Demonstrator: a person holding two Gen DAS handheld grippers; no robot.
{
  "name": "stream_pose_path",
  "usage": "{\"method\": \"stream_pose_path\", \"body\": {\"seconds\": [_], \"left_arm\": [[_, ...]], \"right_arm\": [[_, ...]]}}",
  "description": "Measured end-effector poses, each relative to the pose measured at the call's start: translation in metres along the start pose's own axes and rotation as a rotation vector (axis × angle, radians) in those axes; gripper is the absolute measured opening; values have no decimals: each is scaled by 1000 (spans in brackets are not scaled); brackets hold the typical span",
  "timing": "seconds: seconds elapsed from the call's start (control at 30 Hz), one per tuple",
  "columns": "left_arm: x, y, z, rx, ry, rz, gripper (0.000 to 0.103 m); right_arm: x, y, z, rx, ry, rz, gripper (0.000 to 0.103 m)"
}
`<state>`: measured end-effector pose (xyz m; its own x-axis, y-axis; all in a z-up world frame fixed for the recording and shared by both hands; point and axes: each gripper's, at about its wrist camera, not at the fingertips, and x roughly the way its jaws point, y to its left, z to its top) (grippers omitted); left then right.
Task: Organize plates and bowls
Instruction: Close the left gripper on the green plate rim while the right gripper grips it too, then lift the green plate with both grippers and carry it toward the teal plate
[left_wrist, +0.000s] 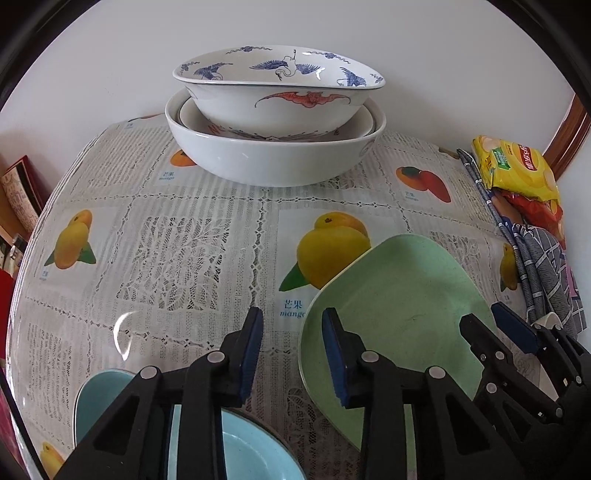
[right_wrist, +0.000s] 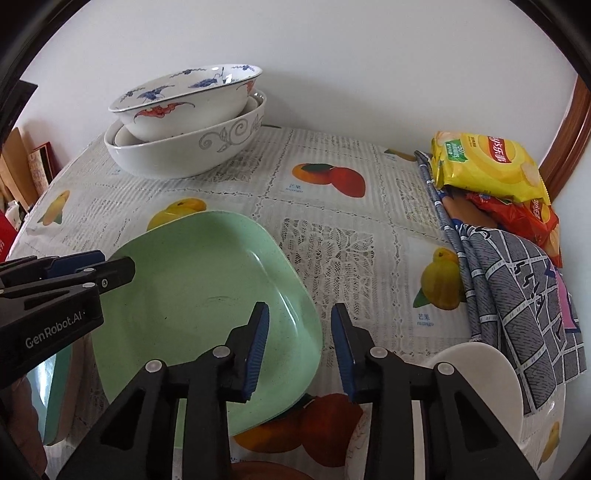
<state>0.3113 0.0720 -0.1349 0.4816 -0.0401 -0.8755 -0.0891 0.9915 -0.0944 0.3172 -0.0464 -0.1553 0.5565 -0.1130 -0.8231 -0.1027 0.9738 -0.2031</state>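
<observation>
Nearest the left wrist camera, the left hand-held gripper (left_wrist: 292, 350) straddles the green plate (left_wrist: 399, 306)'s rim at 5 o'clock, pads spread, above a light-blue bowl (left_wrist: 243, 454); stacked bowls (left_wrist: 275, 122) sit at 12 o'clock.

Right view: the right hand-held gripper (right_wrist: 300, 347) straddles the plate's (right_wrist: 199, 295) opposite rim, pads apart, beside a white dish (right_wrist: 484, 373) on the tabletop (right_wrist: 332, 236).

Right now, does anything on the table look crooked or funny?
Yes. The top bowl in the stack at the back sits tilted, one side of its rim higher than the other. The green plate lies alone between both grippers, not stacked. Nothing looks spilled or broken.
</observation>
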Motion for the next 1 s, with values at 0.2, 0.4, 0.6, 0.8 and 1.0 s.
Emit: {"method": "stream_pose_path", "body": {"seconds": [0.2, 0.4, 0.6, 0.8, 1.0], "left_arm": [[5, 1, -3, -6, 3, -28, 18], [3, -8, -2, 19, -11, -46, 10], [-14, -1, -2, -7, -43, -78, 10], [-41, 2, -4, -8, -80, -83, 10], [-67, -1, -12, -6, -111, -82, 10]], "right_arm": [[3, 0, -1, -3, -12, -32, 15], [-2, -8, -3, 19, -33, -15, 10], [-18, -14, -2, 55, -60, 34, 9], [-44, -14, 0, 69, -103, 38, 9], [-73, -13, -9, 81, -132, 48, 9]]}}
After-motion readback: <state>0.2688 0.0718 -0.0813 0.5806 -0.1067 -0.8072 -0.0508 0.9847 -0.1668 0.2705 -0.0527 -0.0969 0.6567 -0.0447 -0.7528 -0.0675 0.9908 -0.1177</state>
